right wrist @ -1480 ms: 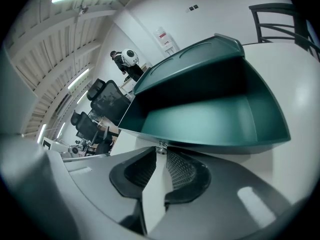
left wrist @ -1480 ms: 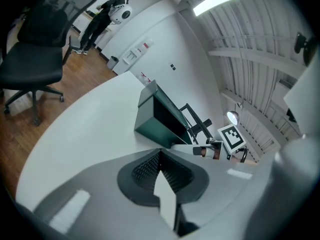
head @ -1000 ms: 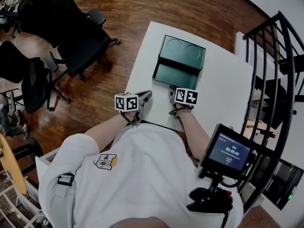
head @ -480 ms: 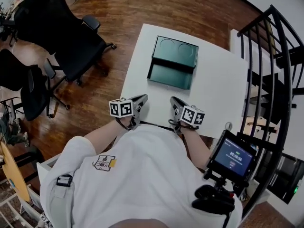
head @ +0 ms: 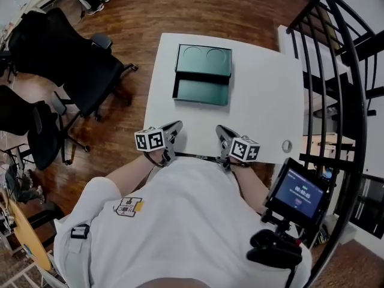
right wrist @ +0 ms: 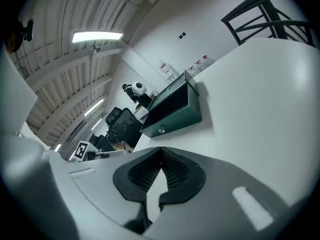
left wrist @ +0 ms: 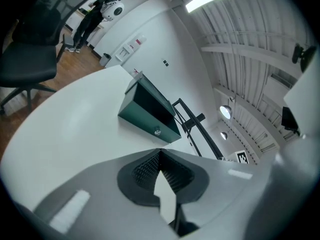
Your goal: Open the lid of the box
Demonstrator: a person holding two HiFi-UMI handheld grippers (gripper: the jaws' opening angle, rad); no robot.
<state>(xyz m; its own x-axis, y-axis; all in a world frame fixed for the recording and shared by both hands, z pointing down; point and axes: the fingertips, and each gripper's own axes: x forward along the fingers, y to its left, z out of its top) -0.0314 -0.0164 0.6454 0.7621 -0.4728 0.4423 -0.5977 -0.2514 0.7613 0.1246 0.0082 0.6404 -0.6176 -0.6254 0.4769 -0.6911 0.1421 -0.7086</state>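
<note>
We see a white counter (head: 264,101) with only one thing on it, the dark green box (head: 201,92), which stands toward the far side. Its lid (head: 204,60) is already raised and leans back behind the body, so the inside of the box is open to us. For this reason we judge the task as done, or nearly done.

The left gripper (head: 174,126) and the right gripper (head: 220,130) are both at the near edge of the counter, close to the person's body and well apart from the box. We think they are held there because nothing is left to grip.

In each gripper view the fingers (left wrist: 142,171) are brought together until their tips meet. Only the white counter shows behind them, so they hold nothing.

On the front wall of the box there is a small metal knob (right wrist: 161,130). It is probably the latch, but it is too small to be sure.
</note>
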